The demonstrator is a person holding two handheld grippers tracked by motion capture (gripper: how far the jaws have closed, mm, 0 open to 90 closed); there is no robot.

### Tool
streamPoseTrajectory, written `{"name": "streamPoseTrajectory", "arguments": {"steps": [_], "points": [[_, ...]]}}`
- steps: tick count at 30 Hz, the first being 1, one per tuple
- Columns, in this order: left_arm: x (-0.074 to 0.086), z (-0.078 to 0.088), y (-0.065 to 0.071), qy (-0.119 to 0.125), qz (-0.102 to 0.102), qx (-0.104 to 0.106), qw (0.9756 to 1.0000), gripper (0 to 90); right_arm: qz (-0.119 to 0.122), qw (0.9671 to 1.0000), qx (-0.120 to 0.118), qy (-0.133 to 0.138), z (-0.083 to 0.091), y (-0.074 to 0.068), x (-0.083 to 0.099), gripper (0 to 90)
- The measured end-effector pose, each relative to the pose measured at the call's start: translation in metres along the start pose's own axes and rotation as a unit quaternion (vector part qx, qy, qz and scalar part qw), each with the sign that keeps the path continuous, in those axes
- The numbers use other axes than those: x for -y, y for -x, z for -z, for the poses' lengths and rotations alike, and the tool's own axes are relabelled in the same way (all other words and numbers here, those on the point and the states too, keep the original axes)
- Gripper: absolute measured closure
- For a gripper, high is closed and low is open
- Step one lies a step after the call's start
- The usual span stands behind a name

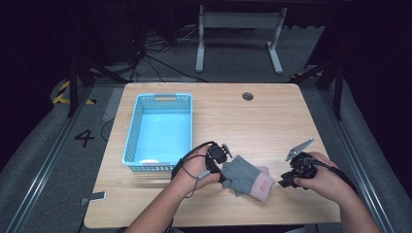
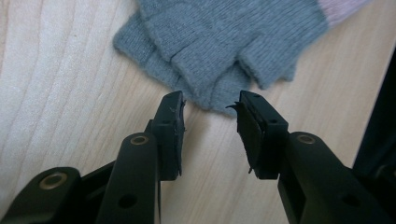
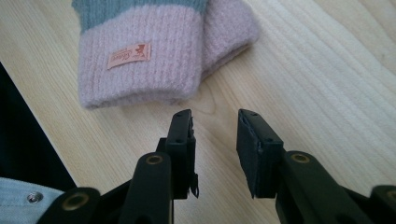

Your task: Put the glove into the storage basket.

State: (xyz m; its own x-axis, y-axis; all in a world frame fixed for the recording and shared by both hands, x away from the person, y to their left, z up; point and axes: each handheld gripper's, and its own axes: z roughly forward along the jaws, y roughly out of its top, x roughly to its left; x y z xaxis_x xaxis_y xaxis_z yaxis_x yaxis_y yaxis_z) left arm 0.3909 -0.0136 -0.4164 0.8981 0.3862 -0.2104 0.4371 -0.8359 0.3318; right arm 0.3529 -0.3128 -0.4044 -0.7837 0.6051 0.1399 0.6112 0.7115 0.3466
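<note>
The left tongs (image 2: 210, 105) are held released at the fingertip end of the grey knitted gloves with pink cuffs (image 1: 247, 176), lying on the pale wooden bench (image 1: 272, 121); the right tongs (image 3: 215, 122) are parted just short of the cuffs. Only one glove layer could be pinched, so the pair might be separated before the blue plastic basket (image 1: 132, 131) is reached.

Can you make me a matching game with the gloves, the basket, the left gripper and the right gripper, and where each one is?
Things:
1. gloves
2. basket
3. left gripper
4. right gripper

Places or looks:
A. light blue, at the table's left
B. open, at the pink cuffs
C. grey and pink, between the two grippers
D. open, at the grey finger ends

Pairs: 1-C, 2-A, 3-D, 4-B
</note>
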Motion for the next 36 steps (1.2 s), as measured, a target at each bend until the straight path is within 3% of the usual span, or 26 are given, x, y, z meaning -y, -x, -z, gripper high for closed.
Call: {"name": "streamPoseTrajectory", "arguments": {"steps": [11, 18, 20, 28, 36], "points": [[-0.006, -0.013, -0.002, -0.012, -0.009, -0.002, 0.9999, 67.2, 0.009, 0.9999, -0.004, -0.008, -0.009, -0.006, 0.0, 67.9], [-0.007, -0.018, -0.003, -0.019, -0.003, 0.0, 0.9998, 68.9, 0.023, 0.9997, -0.007, -0.01, -0.013, -0.011, -0.004, 69.2], [-0.007, -0.019, -0.003, -0.017, 0.002, -0.002, 0.9999, 68.6, 0.028, 0.9996, -0.005, -0.008, -0.015, -0.012, -0.005, 70.1], [-0.011, -0.018, 0.001, -0.01, -0.015, -0.012, 0.9998, 71.1, 0.035, 0.9993, -0.003, -0.007, -0.019, -0.015, -0.009, 73.7], [-0.012, -0.014, 0.005, -0.001, -0.018, -0.022, 0.9996, 81.3, 0.038, 0.9993, 0.003, -0.004, -0.019, -0.016, -0.01, 77.0]]}}
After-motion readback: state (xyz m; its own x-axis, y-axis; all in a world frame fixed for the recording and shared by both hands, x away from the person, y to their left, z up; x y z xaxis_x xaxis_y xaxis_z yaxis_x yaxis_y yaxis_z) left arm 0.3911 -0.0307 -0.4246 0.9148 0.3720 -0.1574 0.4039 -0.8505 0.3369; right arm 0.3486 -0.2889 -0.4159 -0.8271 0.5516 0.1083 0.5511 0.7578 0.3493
